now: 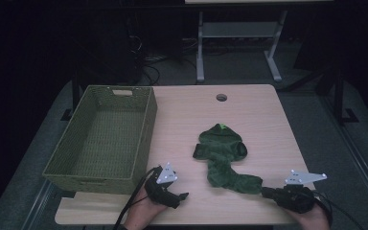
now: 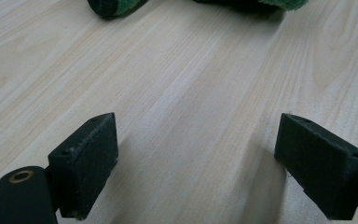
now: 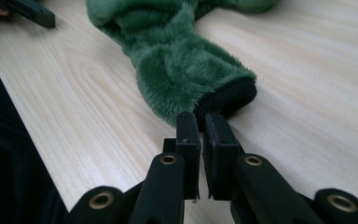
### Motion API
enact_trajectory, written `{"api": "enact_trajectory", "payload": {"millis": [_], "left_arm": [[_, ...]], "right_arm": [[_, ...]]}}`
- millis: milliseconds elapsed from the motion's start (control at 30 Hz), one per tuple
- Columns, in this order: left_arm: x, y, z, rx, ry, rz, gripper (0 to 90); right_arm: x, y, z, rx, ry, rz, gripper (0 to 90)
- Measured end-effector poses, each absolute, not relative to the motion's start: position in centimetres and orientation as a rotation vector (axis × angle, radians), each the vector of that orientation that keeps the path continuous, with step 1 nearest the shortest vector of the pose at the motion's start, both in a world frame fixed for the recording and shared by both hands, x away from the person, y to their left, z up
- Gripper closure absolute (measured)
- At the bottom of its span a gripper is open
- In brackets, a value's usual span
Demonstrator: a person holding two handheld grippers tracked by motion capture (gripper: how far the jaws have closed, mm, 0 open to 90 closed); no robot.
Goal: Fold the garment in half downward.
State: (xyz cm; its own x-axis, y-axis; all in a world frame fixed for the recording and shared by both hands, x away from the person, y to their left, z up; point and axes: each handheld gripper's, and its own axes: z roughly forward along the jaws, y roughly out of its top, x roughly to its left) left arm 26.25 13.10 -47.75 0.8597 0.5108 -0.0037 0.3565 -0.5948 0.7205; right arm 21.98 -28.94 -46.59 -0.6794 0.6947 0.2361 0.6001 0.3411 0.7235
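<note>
A small green fleece garment (image 1: 223,153) lies crumpled on the light wooden table (image 1: 258,110), right of centre. One sleeve trails toward the front right and ends in a black cuff (image 3: 228,95). My right gripper (image 1: 263,191) sits at that sleeve's end. In the right gripper view its jaws (image 3: 200,126) are pressed together on the cuff's edge. My left gripper (image 1: 184,195) rests near the front edge, left of the garment. Its jaws (image 2: 196,158) stand wide apart over bare wood, and the garment's edge (image 2: 116,7) lies farther ahead.
A large woven olive basket (image 1: 91,184) takes up the table's left side, with nothing inside it. A round cable hole (image 1: 221,97) sits near the far edge. Behind the table are a white desk frame (image 1: 200,52) and dark floor.
</note>
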Motion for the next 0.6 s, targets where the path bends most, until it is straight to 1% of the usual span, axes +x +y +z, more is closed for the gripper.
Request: {"api": "enact_trajectory", "payload": {"millis": [267, 433, 600], "left_arm": [[26.3, 13.1, -47.7, 2.269, 0.624, 0.261, 12.5], [26.3, 13.1, -47.7, 2.269, 0.623, 0.261, 12.5], [26.3, 13.1, -47.7, 2.269, 0.624, 0.261, 12.5]], "right_arm": [[23.0, -28.0, -44.8, 1.093, 2.449, 1.313, 85.2], [23.8, -26.7, -43.2, 0.971, 2.448, 1.365, 85.2], [24.4, -25.7, -42.5, 0.908, 2.459, 1.39, 85.1]]}}
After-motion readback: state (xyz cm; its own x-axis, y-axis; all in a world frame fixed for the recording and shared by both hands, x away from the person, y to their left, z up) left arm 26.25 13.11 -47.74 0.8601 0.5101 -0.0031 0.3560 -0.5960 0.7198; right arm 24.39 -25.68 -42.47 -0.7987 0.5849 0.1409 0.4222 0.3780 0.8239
